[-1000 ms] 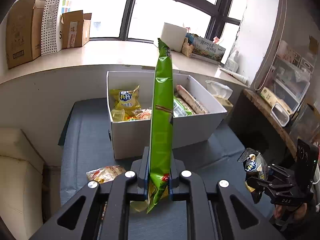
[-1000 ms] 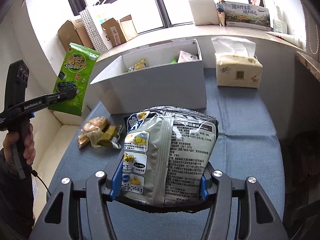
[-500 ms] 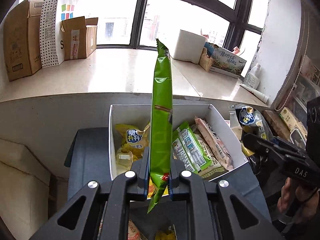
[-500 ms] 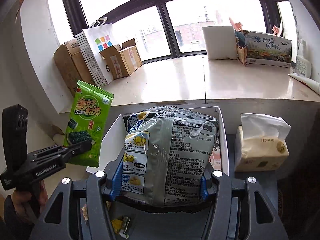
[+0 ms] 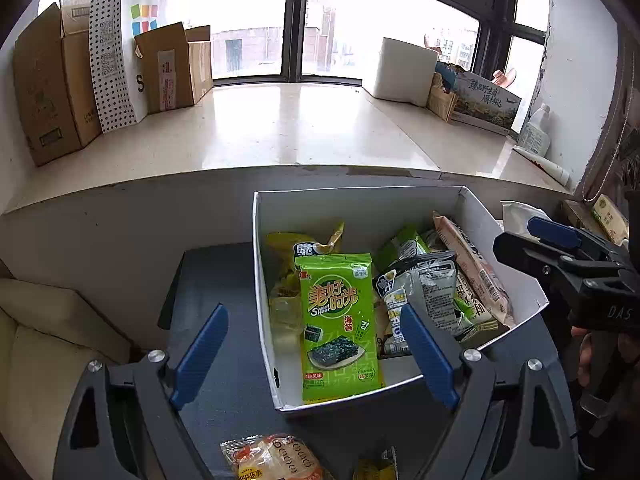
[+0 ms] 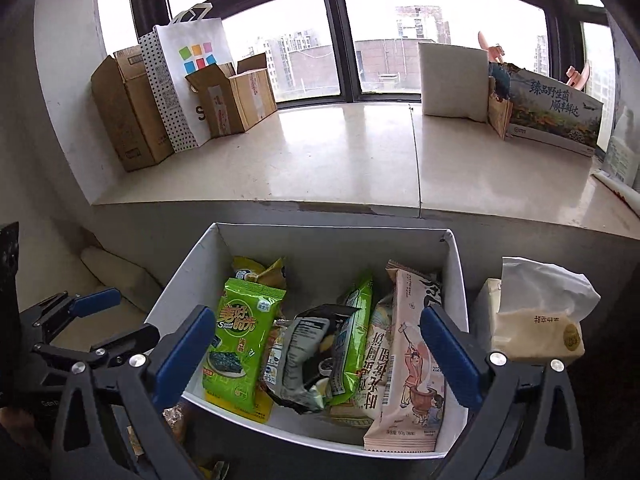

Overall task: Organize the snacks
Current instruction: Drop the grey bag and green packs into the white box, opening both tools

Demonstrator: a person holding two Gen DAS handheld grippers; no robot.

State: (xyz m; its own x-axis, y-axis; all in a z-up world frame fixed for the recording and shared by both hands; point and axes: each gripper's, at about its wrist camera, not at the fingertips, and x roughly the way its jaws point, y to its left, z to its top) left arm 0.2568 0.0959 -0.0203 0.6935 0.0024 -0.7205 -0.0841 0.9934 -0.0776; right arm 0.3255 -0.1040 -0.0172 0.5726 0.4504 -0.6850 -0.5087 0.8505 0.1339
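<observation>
Both grippers stand wide apart and hold nothing. Just under the left gripper [image 5: 316,354], on the dark counter [image 5: 216,280], lies one orange snack pack [image 5: 276,462], outside the box. Directly ahead of both grippers is one white box [image 5: 264,300] full of snacks.

The green seaweed pack [image 5: 340,320] lies between the left gripper's fingers in that view, face up, its long axis pointing from the gripper toward the window, its lower end resting on the near wall of the box. Beside it, toward the right gripper [image 6: 316,350], lies the grey chip bag [image 6: 306,352], crumpled, its long axis also running away from the gripper. Further right is one long pink pack [image 6: 408,360], lengthwise in the same direction. One yellow bag [image 5: 298,242] sits behind the seaweed pack, at the far wall.

Right of the right gripper, outside the box, stands one tissue pack [image 6: 536,324]. Beyond the box is the window ledge [image 6: 340,152] with three cardboard boxes [image 6: 128,108] and one dotted paper bag [image 6: 180,76].
</observation>
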